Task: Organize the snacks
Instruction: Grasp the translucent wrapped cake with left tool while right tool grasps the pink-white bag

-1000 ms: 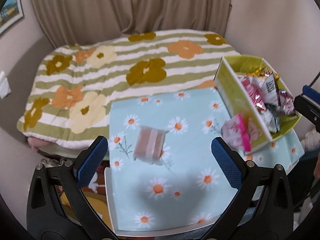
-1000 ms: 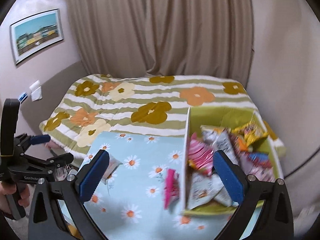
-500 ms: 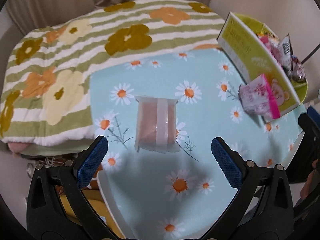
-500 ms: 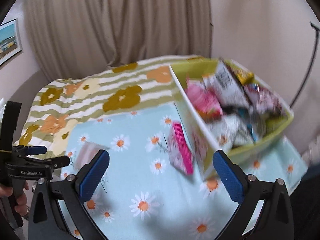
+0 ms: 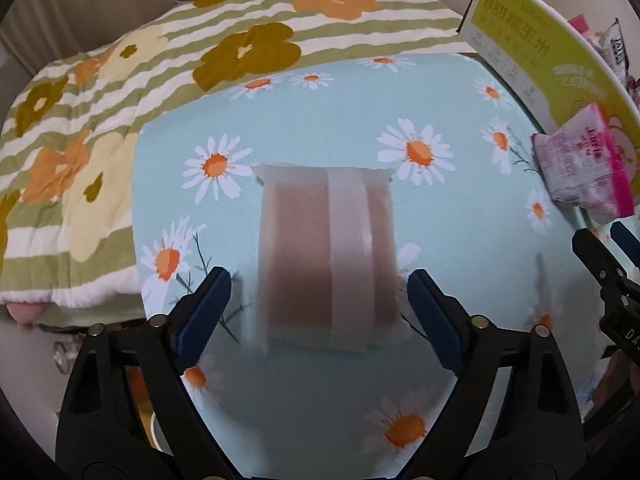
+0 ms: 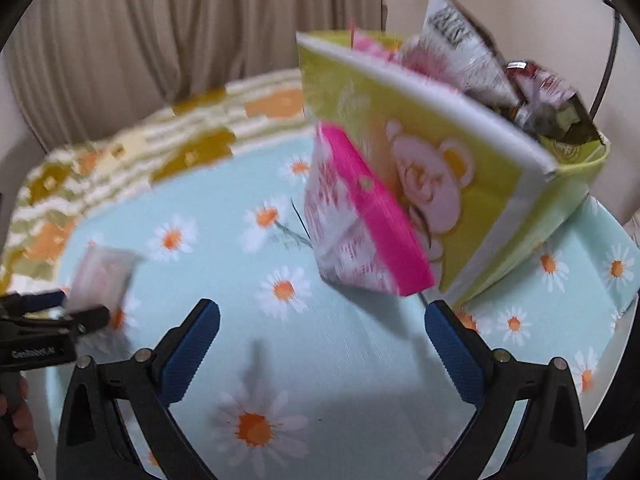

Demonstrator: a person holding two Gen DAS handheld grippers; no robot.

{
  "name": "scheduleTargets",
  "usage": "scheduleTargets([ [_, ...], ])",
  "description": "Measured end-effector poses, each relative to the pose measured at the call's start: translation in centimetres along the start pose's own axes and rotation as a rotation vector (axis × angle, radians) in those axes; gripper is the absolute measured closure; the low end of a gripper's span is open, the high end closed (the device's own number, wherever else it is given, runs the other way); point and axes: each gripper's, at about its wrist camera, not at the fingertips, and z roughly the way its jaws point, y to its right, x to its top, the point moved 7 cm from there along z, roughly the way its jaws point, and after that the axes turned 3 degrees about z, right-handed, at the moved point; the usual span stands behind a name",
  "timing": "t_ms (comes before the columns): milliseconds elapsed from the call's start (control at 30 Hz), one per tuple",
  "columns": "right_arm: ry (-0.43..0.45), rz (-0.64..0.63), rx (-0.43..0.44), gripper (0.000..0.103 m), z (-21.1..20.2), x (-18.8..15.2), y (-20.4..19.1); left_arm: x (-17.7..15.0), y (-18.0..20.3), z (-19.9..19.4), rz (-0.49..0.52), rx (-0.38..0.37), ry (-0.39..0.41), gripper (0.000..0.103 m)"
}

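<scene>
Left gripper: blue pads spread at lower centre of its frame and closing, flanking the near end of a clear-wrapped brown snack; right pad just beside the wrapper's edge, left pad a little apart, no firm press visible. Lying flat at frame centre on a pale blue daisy-print tablecloth, nothing on top of it.

Right gripper: pads spread wide across the bottom of its frame, easing inward, only bare cloth between them. Just above and right of centre, a pink-and-white snack packet leaning on edge against the side of a yellow-green box. Print on the packet too blurred to read.

Box wall: a cartoon bear in the right wrist view; in the left wrist view, at upper right, white Chinese characters on the green panel, too small to make out. Above the box rim, at upper right, a heap of other snack bags, one silvery with dark lettering, blurred.

At the left edge of the right wrist view, the other tool's black body with "GenRobot.AI" in white, a hand beneath it.

Beyond the cloth, toward upper left, a green-and-white striped quilt with orange, mustard and cream flowers. Behind that, beige curtains and a plain pale wall.
</scene>
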Motion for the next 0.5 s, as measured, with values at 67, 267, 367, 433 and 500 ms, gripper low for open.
scheduleTargets([
  [67, 0.025, 0.011, -0.003, 0.004, -0.5, 0.2, 0.3, 0.2, -0.1, 0.4, -0.001, 0.001, -0.005, 0.022],
  [267, 0.009, 0.023, -0.012, 0.004, -0.4, 0.7, 0.5, 0.9, 0.3, 1.5, 0.031, -0.008, -0.025, 0.034],
  [367, 0.03, -0.013, -0.043, 0.004, -0.3, 1.7, 0.2, 1.2, 0.6, 1.5, 0.044, -0.004, -0.021, 0.04],
  [433, 0.031, -0.016, -0.046, 0.004, 0.2, 2.3, 0.1, 1.3, 0.7, 1.6, 0.048, -0.004, -0.024, 0.041],
  [500, 0.017, -0.009, -0.056, 0.004, 1.0, 2.9, 0.1, 1.4, 0.7, 1.6, 0.049, -0.008, -0.026, 0.042],
])
